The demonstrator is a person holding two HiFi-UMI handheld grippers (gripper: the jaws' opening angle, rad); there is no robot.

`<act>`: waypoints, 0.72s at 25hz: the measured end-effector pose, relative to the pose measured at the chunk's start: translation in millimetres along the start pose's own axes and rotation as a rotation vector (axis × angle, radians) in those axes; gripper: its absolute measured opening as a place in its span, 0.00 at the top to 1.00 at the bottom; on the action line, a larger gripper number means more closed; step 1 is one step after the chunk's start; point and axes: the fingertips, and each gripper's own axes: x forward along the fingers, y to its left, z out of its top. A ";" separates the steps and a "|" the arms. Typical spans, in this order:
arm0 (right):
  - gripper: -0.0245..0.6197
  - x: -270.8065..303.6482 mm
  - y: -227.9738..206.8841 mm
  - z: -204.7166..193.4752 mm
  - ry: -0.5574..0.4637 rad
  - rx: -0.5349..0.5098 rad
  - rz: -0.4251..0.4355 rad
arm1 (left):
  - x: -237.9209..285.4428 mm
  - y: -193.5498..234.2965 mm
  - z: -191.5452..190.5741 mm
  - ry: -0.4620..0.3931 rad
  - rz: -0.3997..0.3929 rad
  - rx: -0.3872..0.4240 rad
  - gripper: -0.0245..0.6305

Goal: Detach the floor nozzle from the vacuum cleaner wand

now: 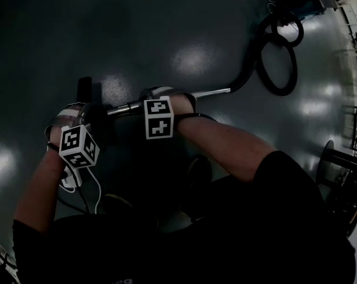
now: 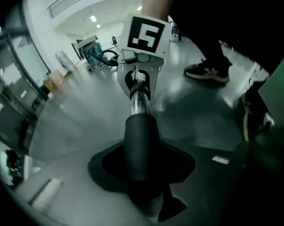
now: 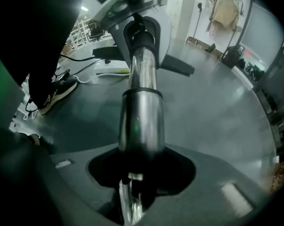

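Observation:
The chrome vacuum wand (image 1: 202, 93) lies slanted over the dark floor, its black hose (image 1: 279, 58) looping away at the upper right. At its left end is the black floor nozzle (image 1: 84, 90). My left gripper (image 1: 86, 118) is shut on the nozzle's black neck (image 2: 141, 145), which runs straight out between its jaws to the chrome tube (image 2: 139, 100). My right gripper (image 1: 156, 99) is shut on the wand (image 3: 142, 121) a little further along. Each gripper view shows the other gripper clamped ahead on the same tube. The nozzle's flat head (image 3: 177, 67) shows beyond the left gripper.
A white cable (image 1: 95, 188) trails on the floor by my left arm. The person's shoes (image 2: 207, 72) stand close beside the wand. The teal vacuum body (image 2: 92, 53) sits far off at the hose's end. A dark rack (image 1: 350, 158) stands at the right.

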 end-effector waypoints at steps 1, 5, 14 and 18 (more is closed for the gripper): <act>0.74 0.6 -2.6 0.8 0.001 0.004 -0.007 | 1.2 4.6 -2.5 0.008 0.052 0.044 0.73; 0.74 1.1 -3.4 4.6 -0.008 -0.014 -0.023 | -0.9 -5.9 -4.8 -0.036 -0.127 -0.122 0.73; 0.74 4.2 6.8 15.4 -0.021 -0.075 -0.043 | -24.4 -36.8 1.0 -0.124 -0.602 -0.611 0.73; 0.74 3.5 -0.4 13.5 -0.027 -0.034 -0.013 | -13.9 -15.7 -8.8 -0.090 -0.318 -0.313 0.73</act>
